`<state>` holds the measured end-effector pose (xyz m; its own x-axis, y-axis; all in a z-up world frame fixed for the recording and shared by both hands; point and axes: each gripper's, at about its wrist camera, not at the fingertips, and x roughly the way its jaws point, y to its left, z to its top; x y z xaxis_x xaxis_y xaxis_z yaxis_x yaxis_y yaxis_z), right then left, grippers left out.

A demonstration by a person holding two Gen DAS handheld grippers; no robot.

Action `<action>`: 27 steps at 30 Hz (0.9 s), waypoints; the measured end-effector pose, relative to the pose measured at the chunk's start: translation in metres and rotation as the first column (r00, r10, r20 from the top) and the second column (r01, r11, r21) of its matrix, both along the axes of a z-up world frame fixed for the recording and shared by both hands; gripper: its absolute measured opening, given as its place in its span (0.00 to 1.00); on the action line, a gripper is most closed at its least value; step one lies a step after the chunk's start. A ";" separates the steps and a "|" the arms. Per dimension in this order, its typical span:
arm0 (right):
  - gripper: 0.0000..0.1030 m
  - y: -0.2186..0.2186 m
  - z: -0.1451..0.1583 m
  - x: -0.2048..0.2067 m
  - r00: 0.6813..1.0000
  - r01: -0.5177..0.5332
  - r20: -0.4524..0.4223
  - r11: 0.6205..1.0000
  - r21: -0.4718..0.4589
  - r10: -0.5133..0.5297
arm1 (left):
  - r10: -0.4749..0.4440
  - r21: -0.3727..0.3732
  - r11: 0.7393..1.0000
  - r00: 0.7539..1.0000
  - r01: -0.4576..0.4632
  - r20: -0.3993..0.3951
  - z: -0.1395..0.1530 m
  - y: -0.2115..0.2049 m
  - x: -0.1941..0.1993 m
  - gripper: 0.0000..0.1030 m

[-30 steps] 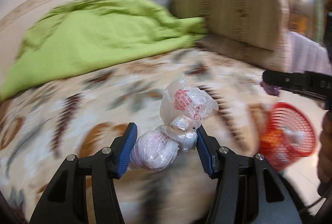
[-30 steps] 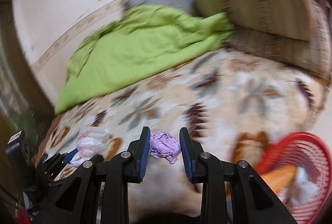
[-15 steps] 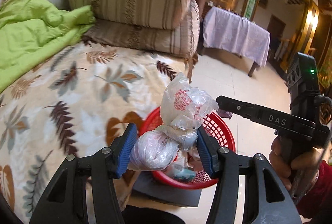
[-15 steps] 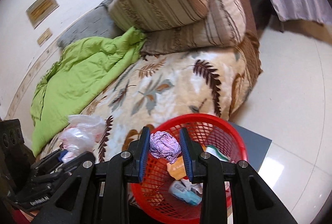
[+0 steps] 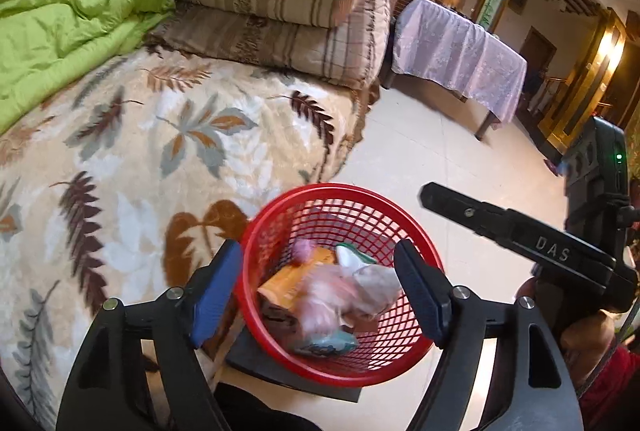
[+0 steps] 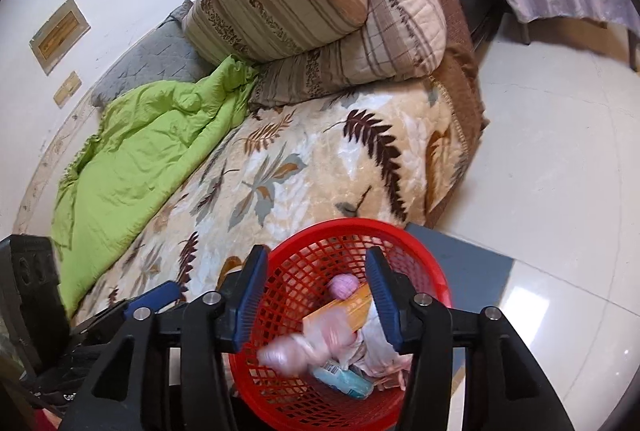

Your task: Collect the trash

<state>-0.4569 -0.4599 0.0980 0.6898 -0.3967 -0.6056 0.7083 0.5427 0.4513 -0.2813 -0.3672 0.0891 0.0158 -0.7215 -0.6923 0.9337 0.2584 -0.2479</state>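
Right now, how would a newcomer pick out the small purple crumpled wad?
Find the red plastic mesh basket on the floor beside the leaf-patterned bed. Inside, the small purple crumpled wad lies toward the far side against an orange packet; nothing else there is round and lilac.

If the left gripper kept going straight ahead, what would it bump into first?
Probably the plastic bag lying in the red basket. The open left gripper points right into it, though depth is hard to judge.

Plastic bag (image 5: 340, 291) in the red basket (image 5: 416, 243) smears to a motion-blurred pink-white shape, markings unreadable.
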 end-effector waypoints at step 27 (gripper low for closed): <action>1.00 0.205 0.038 0.046 0.911 0.091 -0.330 0.903 -0.420 -0.246 | 0.471 -0.157 0.873 0.714 -0.461 0.519 0.024 0.228 -0.005 1.00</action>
<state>-0.4109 -0.2553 0.1356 0.3496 -0.7415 -0.5726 0.8762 0.4752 -0.0803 -0.2862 -0.1388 0.1127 0.7091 -0.5345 -0.4599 0.6778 0.6965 0.2355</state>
